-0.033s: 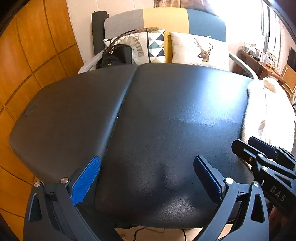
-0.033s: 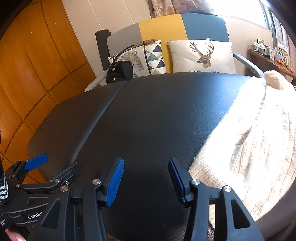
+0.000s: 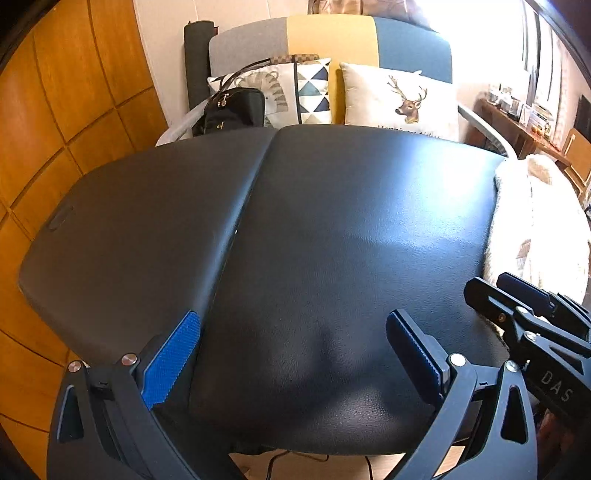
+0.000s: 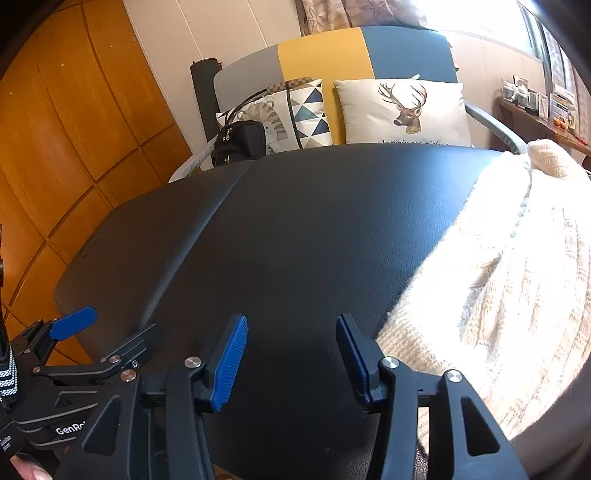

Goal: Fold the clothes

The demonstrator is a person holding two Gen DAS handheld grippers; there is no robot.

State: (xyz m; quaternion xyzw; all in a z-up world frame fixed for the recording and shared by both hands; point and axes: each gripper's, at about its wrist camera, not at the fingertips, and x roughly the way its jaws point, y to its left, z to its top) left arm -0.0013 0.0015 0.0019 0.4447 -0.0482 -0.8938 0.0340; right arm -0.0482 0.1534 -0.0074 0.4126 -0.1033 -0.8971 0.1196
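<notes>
Folding not begun — cream knit sweater (image 4: 491, 295) lies bunched on the black table (image 4: 295, 240); left gripper (image 3: 293, 354) and right gripper (image 4: 291, 354) both hover with fingers apart, empty.

Wood-panelled wall (image 3: 66, 110), tricolour sofa (image 4: 332, 51), deer cushion (image 4: 402, 110), bright window (image 3: 491, 33)

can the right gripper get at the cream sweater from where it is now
Probably yes. The right gripper is open and empty above the black table, and the cream sweater lies heaped just beside its right finger, with nothing between them. A short sideways shift should do it.
</notes>
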